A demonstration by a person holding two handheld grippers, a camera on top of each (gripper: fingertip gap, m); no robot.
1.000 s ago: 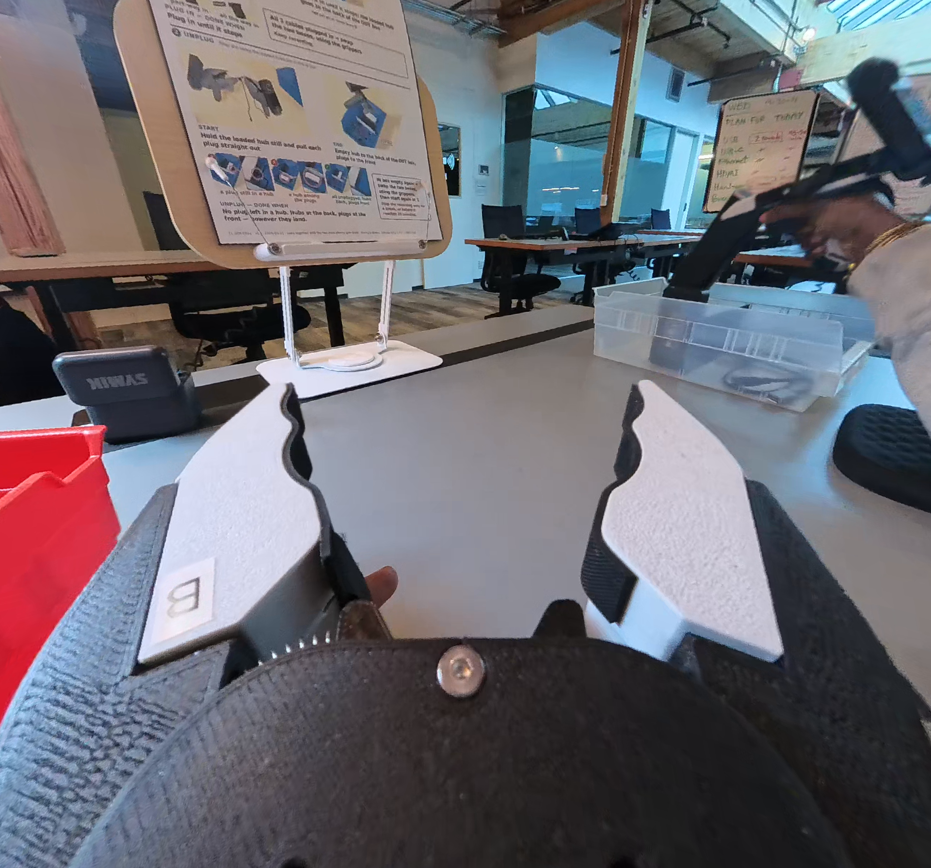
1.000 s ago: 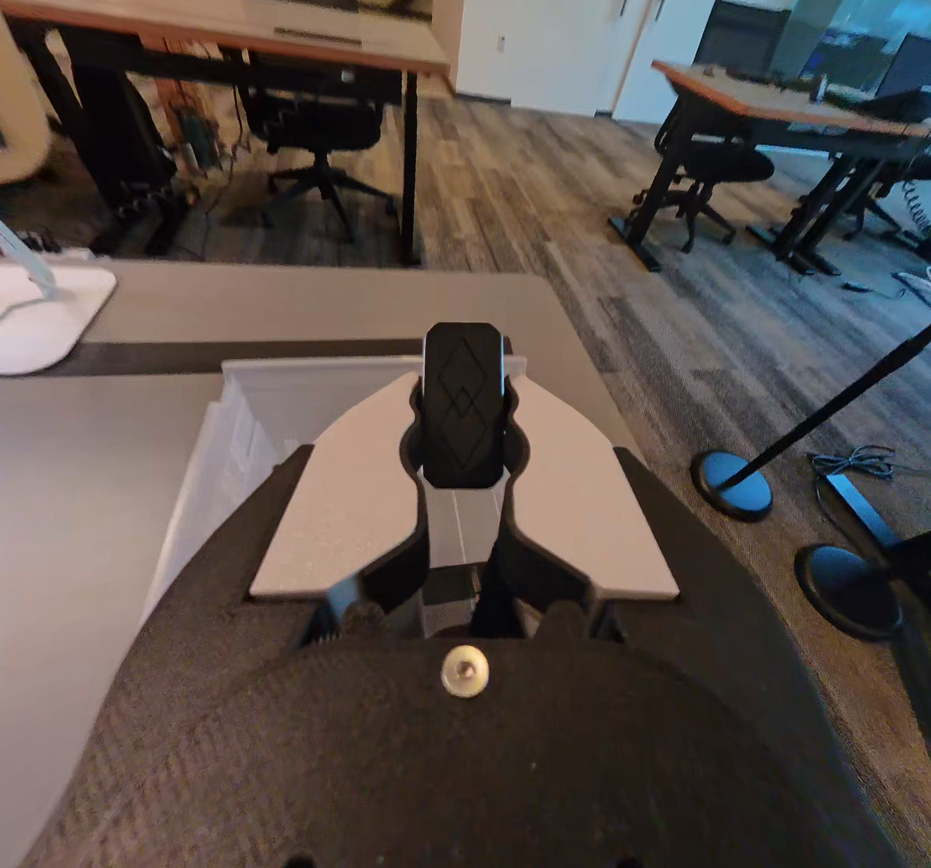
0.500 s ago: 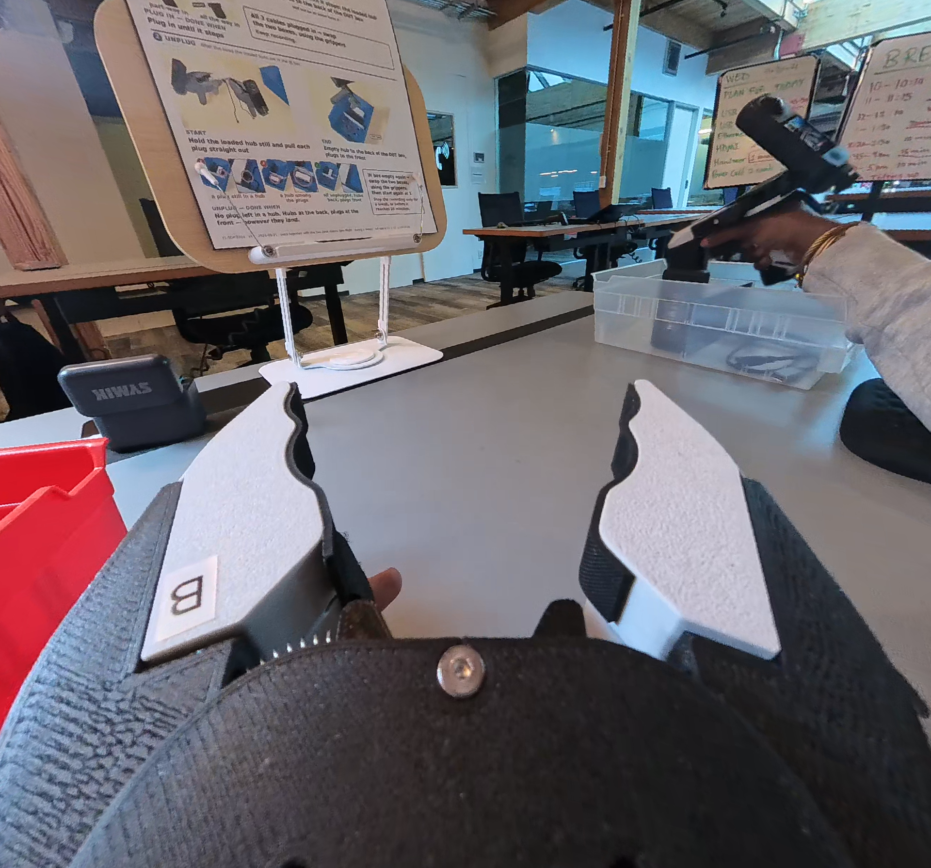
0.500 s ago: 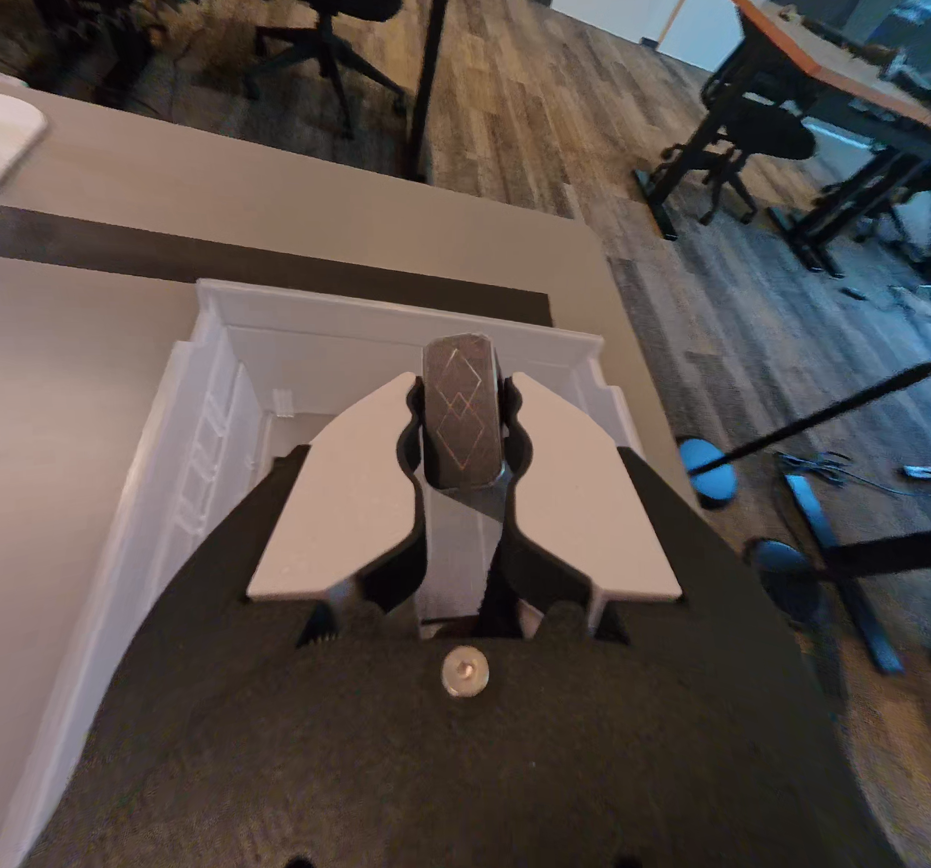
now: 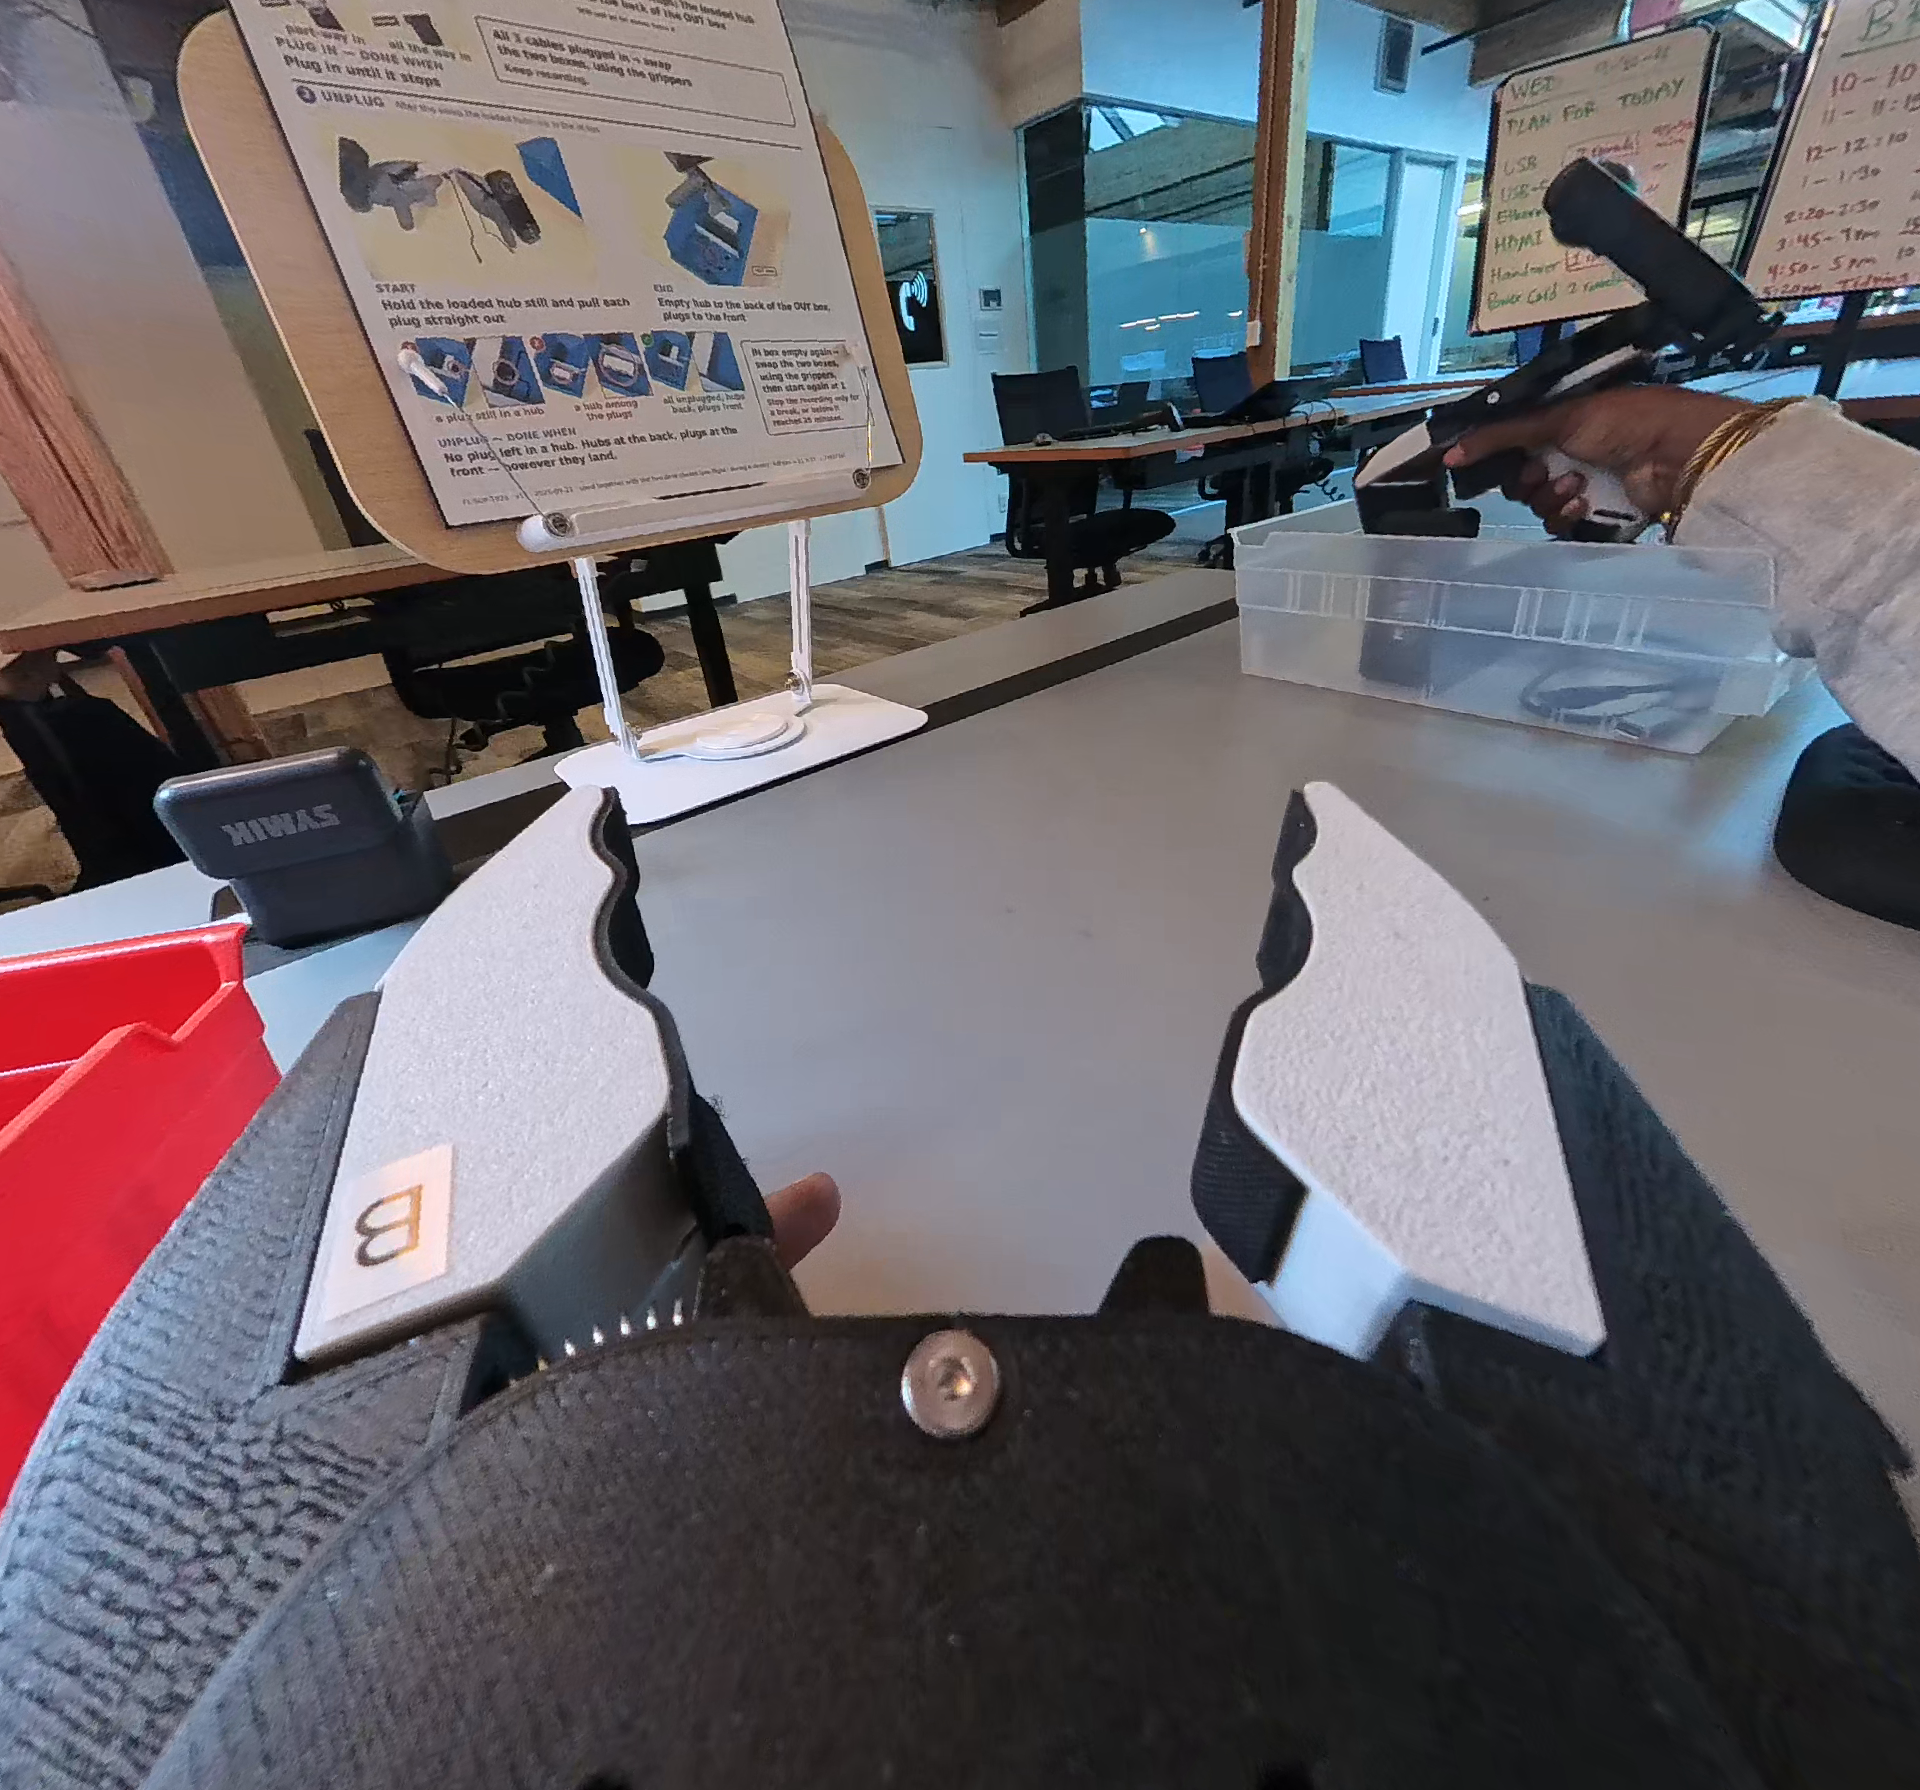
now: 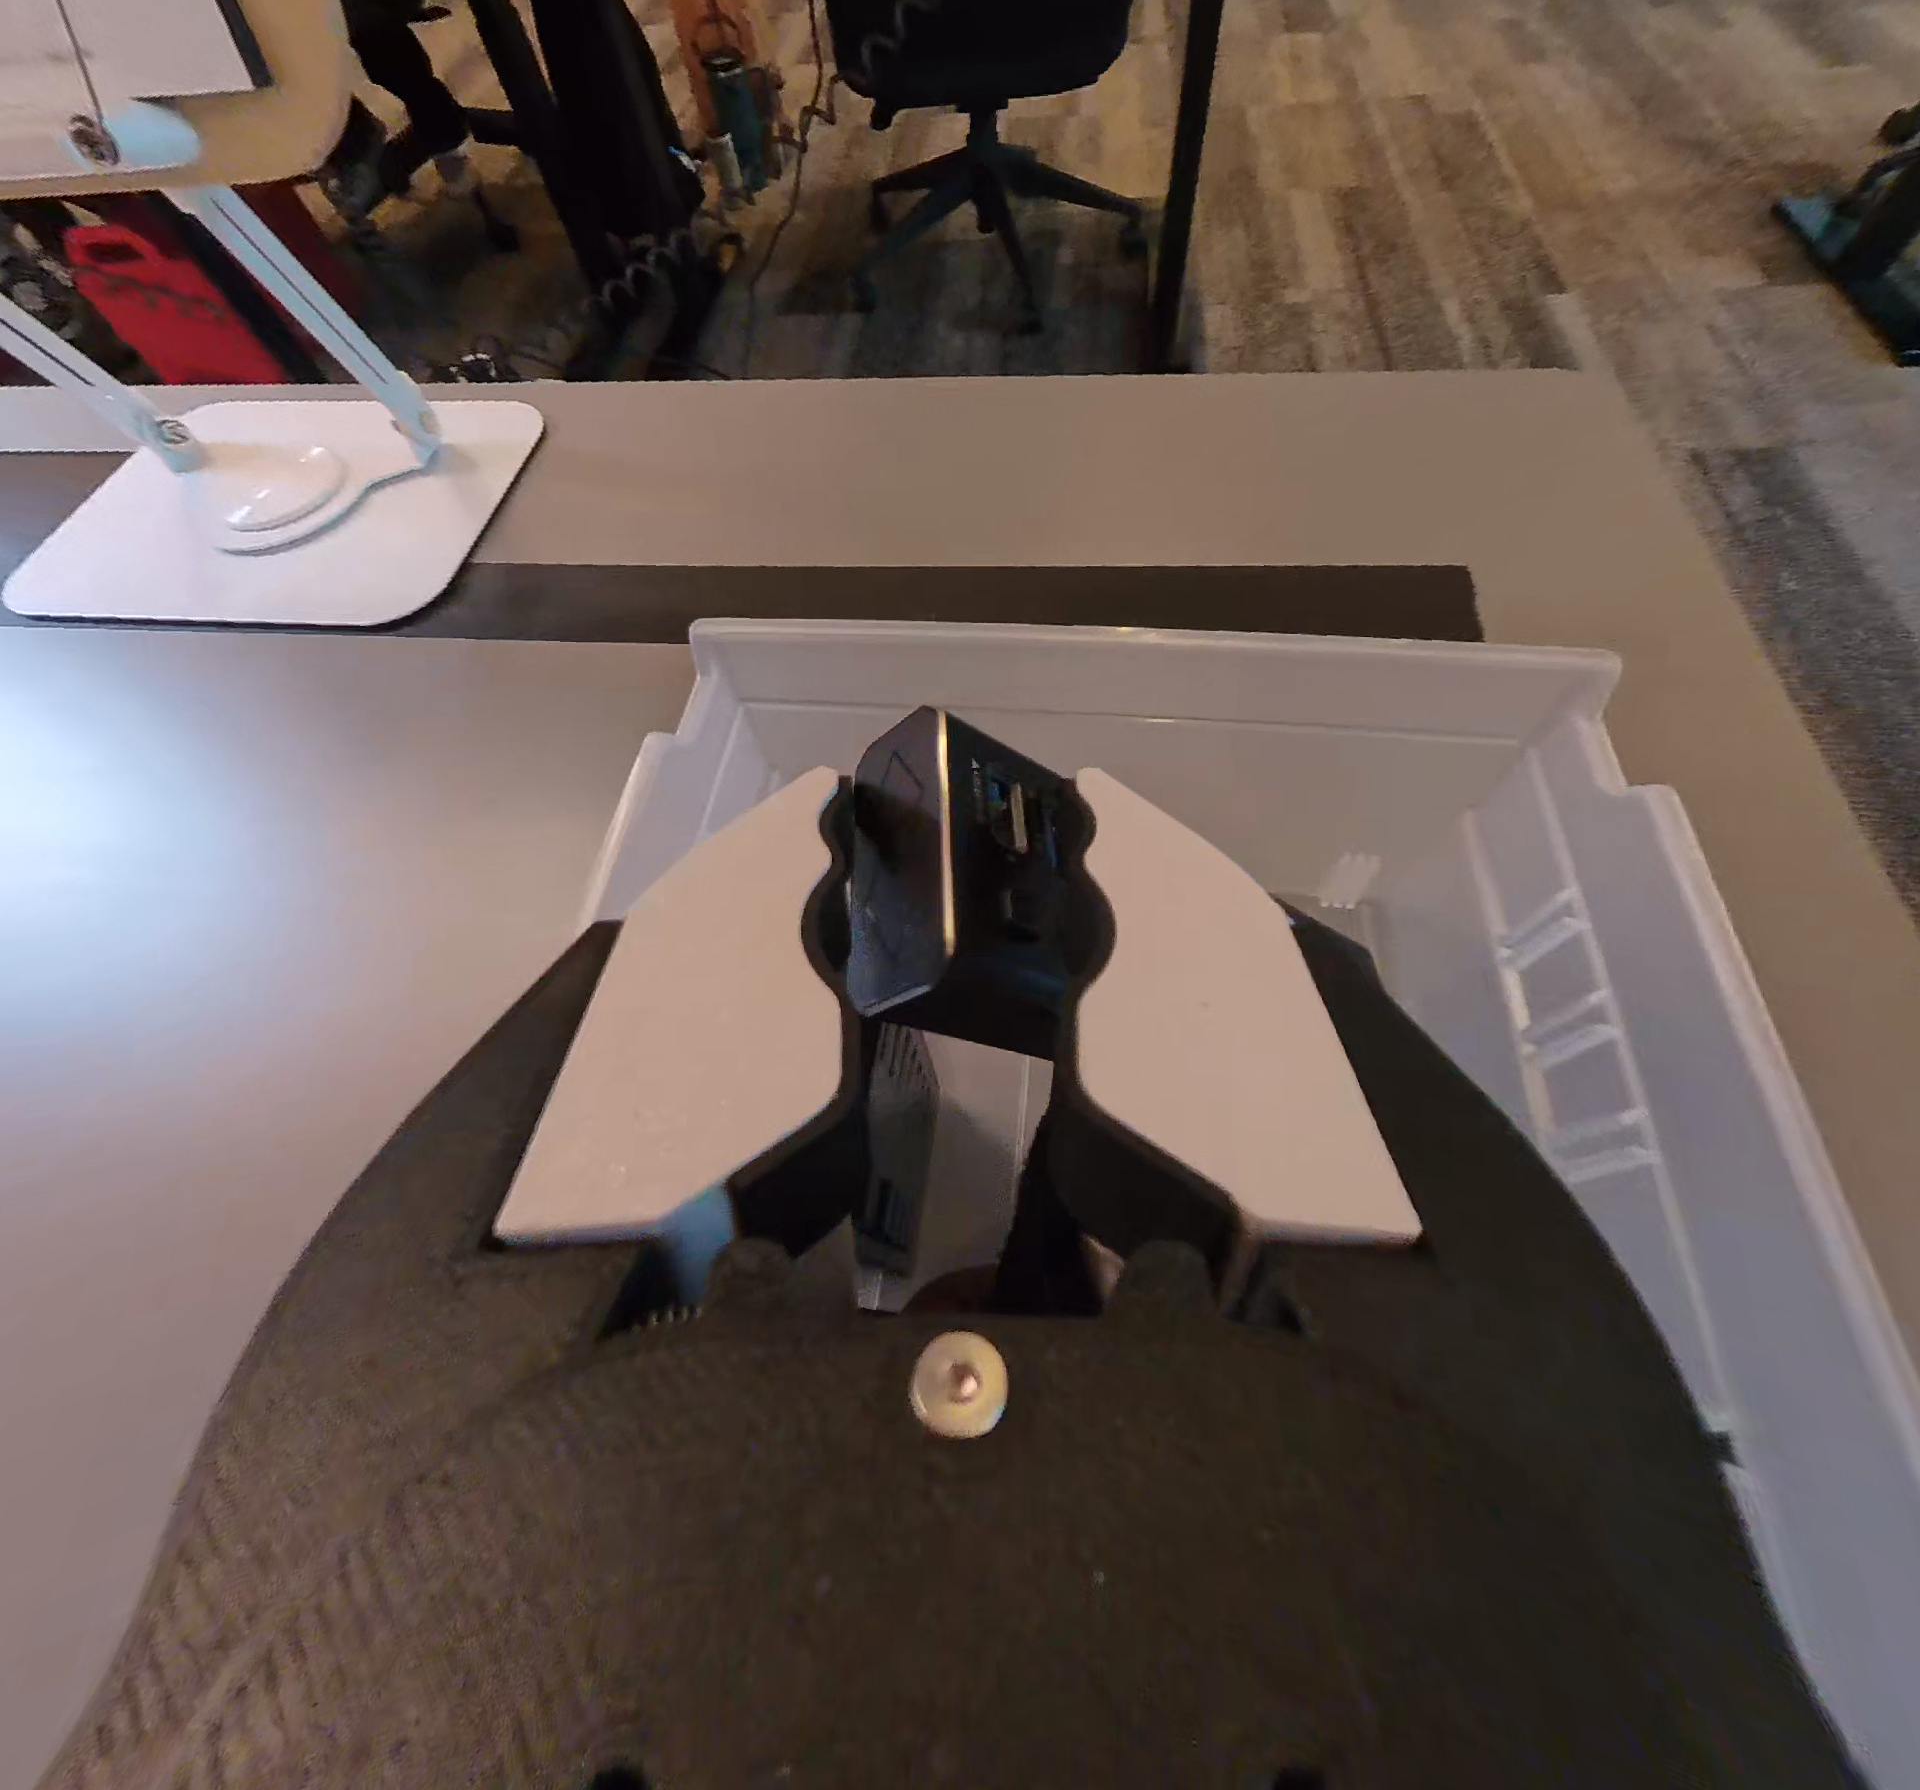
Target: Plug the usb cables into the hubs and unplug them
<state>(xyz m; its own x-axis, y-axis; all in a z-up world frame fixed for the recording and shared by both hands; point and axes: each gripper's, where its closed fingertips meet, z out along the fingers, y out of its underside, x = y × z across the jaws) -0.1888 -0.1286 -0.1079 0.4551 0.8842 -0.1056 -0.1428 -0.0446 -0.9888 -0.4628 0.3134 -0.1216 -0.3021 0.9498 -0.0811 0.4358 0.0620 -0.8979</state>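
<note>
Black hub with a diamond pattern, clear bin, red bin, grey table.

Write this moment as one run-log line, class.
left tongs: open, empty, above table | right tongs: shut on USB hub, over clear bin | cable: in bin, unplugged

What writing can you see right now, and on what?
I don't copy wording; here is where it stands.
Instruction sheet: printed text.
Two whiteboards: handwriting.
Dark box: pale lettering.
Sticker on a jaw of the left gripper: one character.
Hub: marks too small to read.
</note>
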